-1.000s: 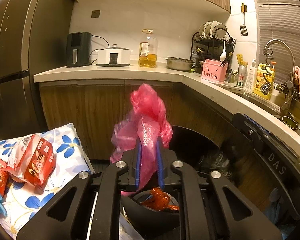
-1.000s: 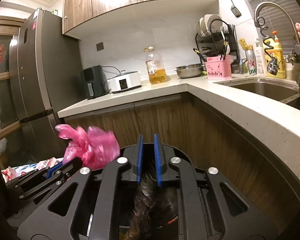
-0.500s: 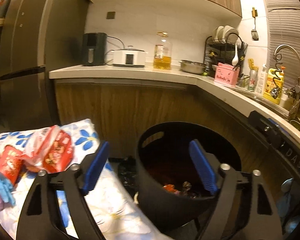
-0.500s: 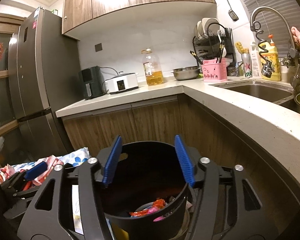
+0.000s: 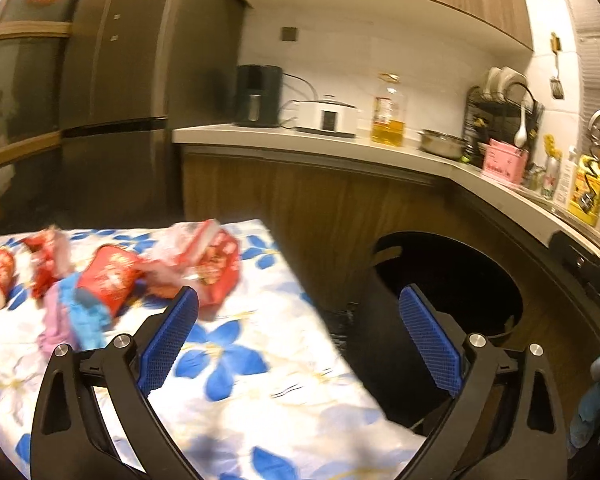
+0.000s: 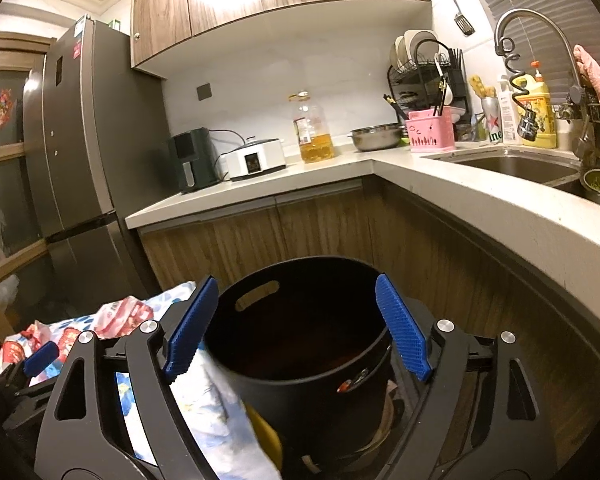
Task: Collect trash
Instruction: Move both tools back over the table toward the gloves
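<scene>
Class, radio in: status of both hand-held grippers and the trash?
Left hand-held gripper opening, empty. Right hand-held gripper opening, empty, over black bin. Red wrappers on floral cloth. Nothing blocking.

Both wrist views look slightly downward, close — sharing the black bin (image 5: pixel 452 276) (image 6: pixel 300 340) and counter (image 5: pixel 340 148) (image 6: pixel 340 168).

Left gripper (image 5: pixel 298 300) tilted gently downward, jaws opening and already spread very wide, blue pads (image 5: pixel 167 338) angled outward with nothing between them. Right gripper (image 6: pixel 296 292) pitched slightly below level, jaws opening too, a little less wide than the left, pads (image 6: pixel 401 332) gripping nothing. Left gripper also seen low at the left edge of the right wrist view (image 6: pixel 40 358).
</scene>
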Motion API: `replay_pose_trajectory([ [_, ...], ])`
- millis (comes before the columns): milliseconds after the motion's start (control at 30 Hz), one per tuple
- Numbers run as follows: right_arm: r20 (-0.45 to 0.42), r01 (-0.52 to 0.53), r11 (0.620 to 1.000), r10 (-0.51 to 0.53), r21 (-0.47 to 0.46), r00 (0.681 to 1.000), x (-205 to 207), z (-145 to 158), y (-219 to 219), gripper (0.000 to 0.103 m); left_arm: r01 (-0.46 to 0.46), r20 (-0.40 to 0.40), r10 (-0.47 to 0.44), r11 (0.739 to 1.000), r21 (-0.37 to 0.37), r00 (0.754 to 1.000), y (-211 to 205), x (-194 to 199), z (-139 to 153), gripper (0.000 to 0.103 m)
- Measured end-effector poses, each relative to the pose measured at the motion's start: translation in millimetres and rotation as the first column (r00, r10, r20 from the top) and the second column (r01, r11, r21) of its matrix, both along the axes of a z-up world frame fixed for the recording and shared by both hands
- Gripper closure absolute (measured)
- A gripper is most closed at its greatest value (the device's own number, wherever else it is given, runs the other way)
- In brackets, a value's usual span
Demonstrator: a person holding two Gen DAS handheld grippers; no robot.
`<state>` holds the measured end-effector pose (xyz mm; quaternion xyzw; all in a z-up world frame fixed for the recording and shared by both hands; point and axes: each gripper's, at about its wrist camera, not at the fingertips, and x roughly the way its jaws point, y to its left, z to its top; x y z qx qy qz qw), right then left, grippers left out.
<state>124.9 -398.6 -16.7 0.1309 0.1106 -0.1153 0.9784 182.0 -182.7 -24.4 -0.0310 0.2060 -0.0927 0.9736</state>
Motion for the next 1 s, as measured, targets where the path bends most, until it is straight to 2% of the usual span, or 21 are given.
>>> replay_pose_trajectory([
  [267,-0.010,-0.035,0.999,0.035,0.012,0.999,-7.2,-8.3,34.3,0.023,-0.115,0.013,0.115,0.993,0.012,0.993,50.1,-16.0,-5.7,0.007],
  [600,-0.016,-0.140,0.990,0.141,0.014,0.990,-1.6,-16.3,93.2,0.023,-0.285,0.015,0.285,0.958,0.030,0.958,124.2,-24.0,-18.0,0.007],
  [833,-0.037,-0.200,0.980,0.201,0.014,0.979,5.8,-22.0,129.6,0.023,-0.343,-0.004,0.344,0.939,0.027,0.939,163.5,-20.5,-28.2,0.007],
  [1000,-0.045,-0.231,0.973,0.232,0.017,0.972,14.5,-25.0,150.0,0.023,-0.348,-0.012,0.348,0.937,0.025,0.937,172.5,-11.1,-30.8,0.008],
])
